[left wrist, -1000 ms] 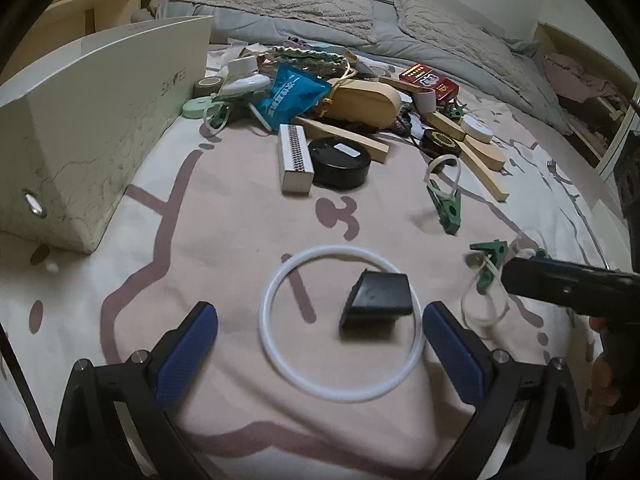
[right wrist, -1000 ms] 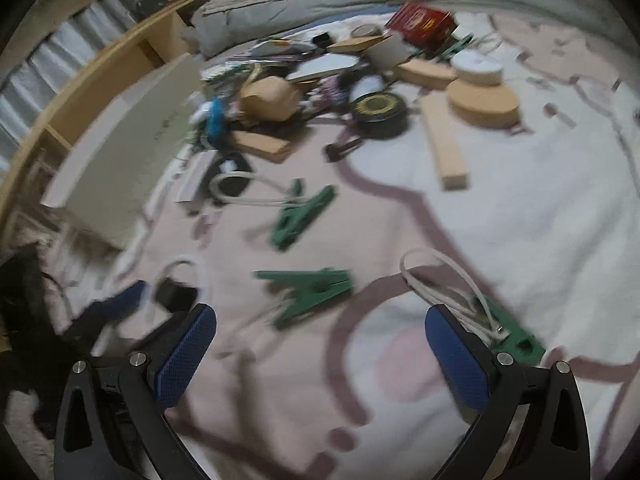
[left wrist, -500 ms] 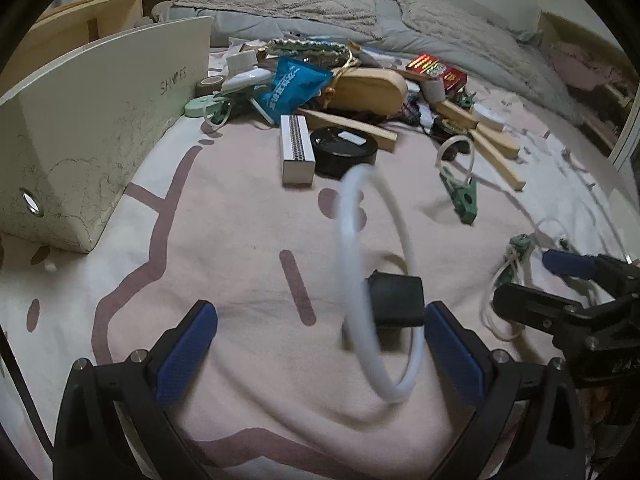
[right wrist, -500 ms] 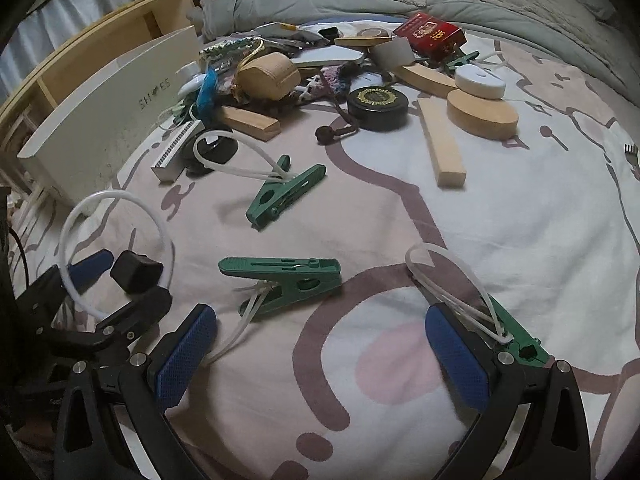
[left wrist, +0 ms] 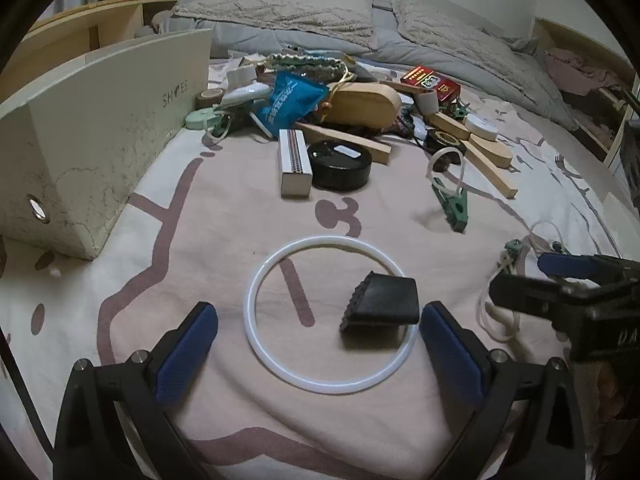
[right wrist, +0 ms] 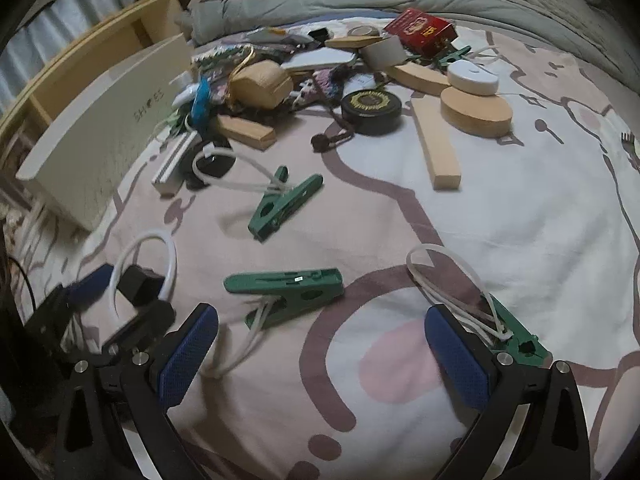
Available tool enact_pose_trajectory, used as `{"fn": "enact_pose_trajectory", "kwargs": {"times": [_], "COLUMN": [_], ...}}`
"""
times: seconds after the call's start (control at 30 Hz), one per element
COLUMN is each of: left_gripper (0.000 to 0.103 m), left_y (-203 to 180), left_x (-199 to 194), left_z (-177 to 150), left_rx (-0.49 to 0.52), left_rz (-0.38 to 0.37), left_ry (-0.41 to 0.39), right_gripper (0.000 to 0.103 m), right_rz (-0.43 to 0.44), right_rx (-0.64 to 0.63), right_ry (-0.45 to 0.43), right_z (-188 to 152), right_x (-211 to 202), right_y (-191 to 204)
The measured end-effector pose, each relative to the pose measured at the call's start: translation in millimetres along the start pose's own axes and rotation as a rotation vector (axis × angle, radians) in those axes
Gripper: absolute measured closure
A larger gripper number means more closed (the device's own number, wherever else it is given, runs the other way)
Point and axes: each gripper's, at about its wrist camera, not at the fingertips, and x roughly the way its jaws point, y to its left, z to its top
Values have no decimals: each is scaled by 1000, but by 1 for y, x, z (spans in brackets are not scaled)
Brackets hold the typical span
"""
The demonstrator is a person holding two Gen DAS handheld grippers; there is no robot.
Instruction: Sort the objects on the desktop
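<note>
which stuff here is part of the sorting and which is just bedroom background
To sort: white ring, black wedge, green clips, wood blocks, black tin, red box, blue packet. The shoe box may be the bin.

Background: duvet, shelf.

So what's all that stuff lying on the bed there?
white ring: 1, white, flat near the left gripper
black block: 1, black, inside the ring
green clips: 3 loose on the sheet, each with a white loop
shoe box: 1, cream, left side
round tin: 1, black, mid-bed
red box: 1, red, far pile
left gripper: blue pads, open
right gripper: blue pads, open
</note>
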Motion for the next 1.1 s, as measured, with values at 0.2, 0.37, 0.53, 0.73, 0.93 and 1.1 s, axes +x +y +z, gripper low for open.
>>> {"fn": "enact_pose_trajectory", "kwargs": {"times": [0.2,0.37,0.53,0.73,0.93,1.1], "left_gripper": [1,1,1,1,7,18], "left_y": [0,6,7,-1,-7,-7], "left_x": [-7,-6,-4,2,7,5], "left_z": [0,2,5,9,8,8], "left_rx": [0,-26,-42,-4,36,42], "left_rz": [20,9,-10,6,15,8], "left_ry": [-31,-27,-25,-11,9,-3], "right_gripper": [8,25,42,59,59,59], "right_rz": [-24,-51,-44,-43,-18,-15], "right_rx": [-21,-29,-41,-30,-6,1], "right_ry": [-13,-24,-38,-66,-59,-59], "right_z": [4,5,4,3,1,0], "right_x": [0,-2,-3,-6,-7,-7], "right_y": [11,10,12,10,5,4]}}
